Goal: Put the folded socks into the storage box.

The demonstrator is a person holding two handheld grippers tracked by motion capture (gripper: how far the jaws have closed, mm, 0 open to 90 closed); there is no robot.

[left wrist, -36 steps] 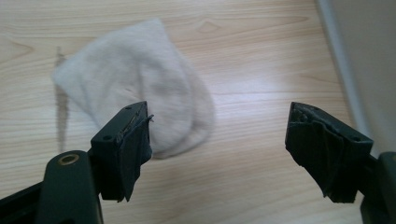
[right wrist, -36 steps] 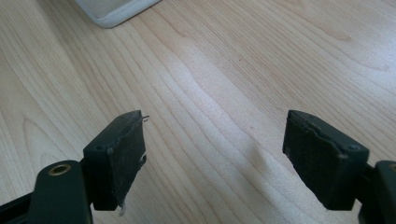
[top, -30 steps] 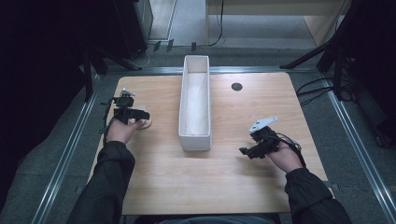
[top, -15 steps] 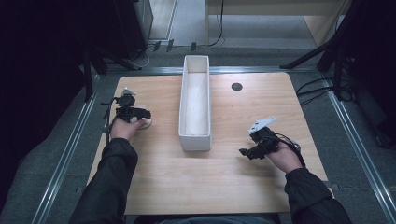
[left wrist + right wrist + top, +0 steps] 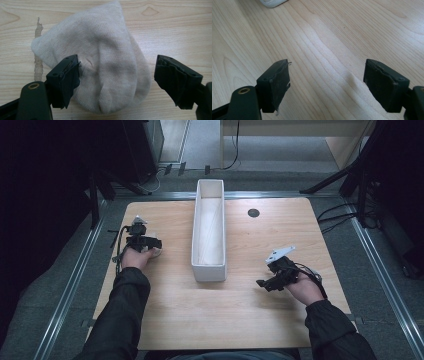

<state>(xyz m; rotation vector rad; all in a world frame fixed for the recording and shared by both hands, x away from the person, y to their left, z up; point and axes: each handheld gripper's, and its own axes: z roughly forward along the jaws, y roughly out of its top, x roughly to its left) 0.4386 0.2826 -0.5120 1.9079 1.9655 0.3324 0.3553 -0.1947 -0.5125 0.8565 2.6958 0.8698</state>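
Light wooden desk (image 5: 240, 315) with rounded corners, grain running left-right. Long narrow white rectangular bin (image 5: 209, 264) sits at the middle, long axis pointing from near edge to far edge, reaching the far edge. Crumpled beige knit sock (image 5: 100, 65) lies flat near the left edge. Small round black hole (image 5: 253, 212) toward the far right corner.

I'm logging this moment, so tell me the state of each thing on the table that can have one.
Left claw: open, jaws on either side of the sock, not closed on it.
Right claw: open, holding nothing, over bare wood.
Sock: bunched up, lying on the table.
White bin: upright, looks empty.
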